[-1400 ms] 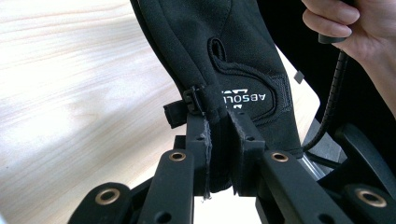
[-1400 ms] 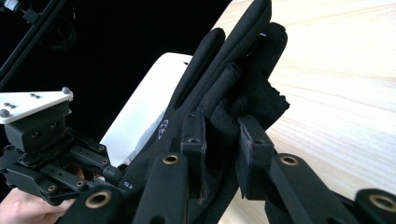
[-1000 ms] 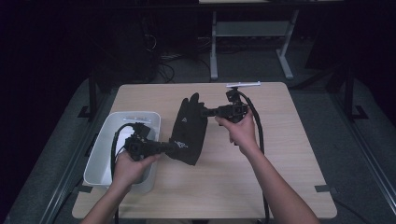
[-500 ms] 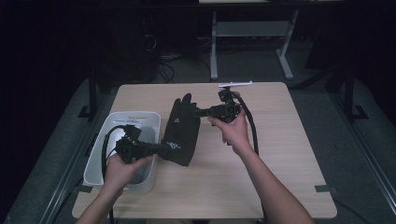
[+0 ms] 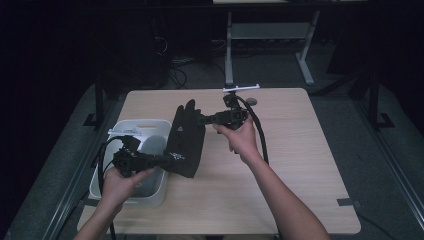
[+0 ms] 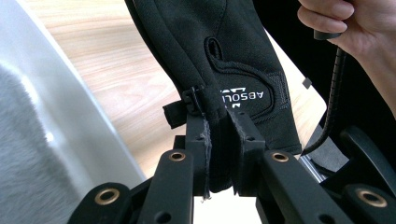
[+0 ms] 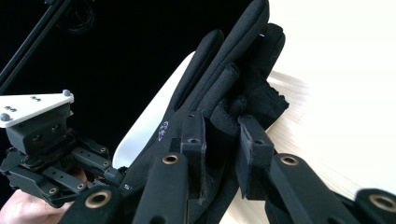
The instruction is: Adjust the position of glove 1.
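Observation:
A black glove (image 5: 185, 142) with white lettering hangs stretched between my two grippers, above the table's left half. My left gripper (image 5: 167, 159) is shut on its cuff end; in the left gripper view both pads (image 6: 201, 140) of that gripper (image 6: 223, 135) pinch the cuff of the glove (image 6: 243, 60) beside a small pull tab. My right gripper (image 5: 199, 119) is shut on the finger end. In the right gripper view the right gripper (image 7: 222, 135) clamps a folded finger of the glove (image 7: 224, 84), and the other fingers point up and away.
A white bin (image 5: 135, 125) stands at the table's left edge, under my left hand; its wall (image 6: 56, 130) is close on the left. The wooden table (image 5: 290, 165) stretches to the right. A cable (image 6: 332, 88) hangs from the right hand. Dark floor and desk legs lie beyond.
Both hands have carried the glove to the left, toward the white bin, with both grips unchanged. The left hand now sits over the bin.

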Available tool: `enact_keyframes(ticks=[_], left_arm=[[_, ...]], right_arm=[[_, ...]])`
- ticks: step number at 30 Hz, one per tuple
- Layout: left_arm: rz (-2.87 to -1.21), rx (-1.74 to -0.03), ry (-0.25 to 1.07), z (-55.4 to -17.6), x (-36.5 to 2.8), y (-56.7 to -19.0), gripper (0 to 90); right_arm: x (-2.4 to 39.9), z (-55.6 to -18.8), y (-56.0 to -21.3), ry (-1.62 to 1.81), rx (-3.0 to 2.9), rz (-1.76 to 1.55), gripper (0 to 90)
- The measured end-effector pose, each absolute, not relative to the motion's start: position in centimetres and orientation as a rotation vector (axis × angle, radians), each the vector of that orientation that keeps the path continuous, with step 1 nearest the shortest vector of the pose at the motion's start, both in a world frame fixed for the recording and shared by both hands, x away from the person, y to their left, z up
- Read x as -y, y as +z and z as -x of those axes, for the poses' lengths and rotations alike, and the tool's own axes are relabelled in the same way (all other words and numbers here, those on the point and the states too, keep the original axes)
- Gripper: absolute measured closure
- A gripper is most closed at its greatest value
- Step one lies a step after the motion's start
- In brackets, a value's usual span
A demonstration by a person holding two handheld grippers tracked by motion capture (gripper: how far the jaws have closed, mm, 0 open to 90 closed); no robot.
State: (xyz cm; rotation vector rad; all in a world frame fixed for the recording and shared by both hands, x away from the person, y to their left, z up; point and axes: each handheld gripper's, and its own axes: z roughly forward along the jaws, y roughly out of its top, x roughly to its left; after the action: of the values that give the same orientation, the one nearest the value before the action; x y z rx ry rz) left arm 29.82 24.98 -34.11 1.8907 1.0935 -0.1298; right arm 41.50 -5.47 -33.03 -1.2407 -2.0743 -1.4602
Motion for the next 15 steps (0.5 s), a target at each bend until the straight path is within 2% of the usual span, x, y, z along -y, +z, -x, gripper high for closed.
enact_keyframes(ticks=[15], left_arm=[[-1.859, -1.135, -0.101, -29.2, -28.0, -33.8, 79.6]], right_arm=[[1.9, -42.3, -32.8, -1.444, 2.061, 1.193, 74.7]])
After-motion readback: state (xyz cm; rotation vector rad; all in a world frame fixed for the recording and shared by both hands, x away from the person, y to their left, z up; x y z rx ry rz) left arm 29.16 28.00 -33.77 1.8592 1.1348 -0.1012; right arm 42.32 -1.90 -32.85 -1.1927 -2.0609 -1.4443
